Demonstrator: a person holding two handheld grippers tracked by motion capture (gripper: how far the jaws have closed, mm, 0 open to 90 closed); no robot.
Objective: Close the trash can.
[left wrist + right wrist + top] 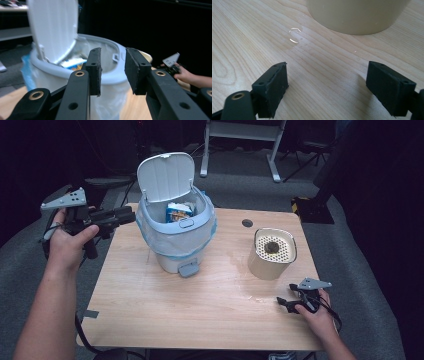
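Wooden table (pixel 165 305) in a dark room carries one pale-blue bin (pixel 177 237), lid up, liner fitted, one blue-and-yellow packet (pixel 178 212) inside; print unreadable. One beige perforated canister (pixel 271 253) stands right. Left tool (pixel 127 215) beside bin rim, jaws partly spread, empty. Right tool (pixel 281 301) on table, jaws spread, empty.

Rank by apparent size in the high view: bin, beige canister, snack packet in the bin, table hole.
1. Bin, largest by far, lid up.
2. Beige canister, clearly smaller than the bin.
3. Snack packet, only its top shows above the rim, so its full size is unsure.
4. Table hole, smallest.
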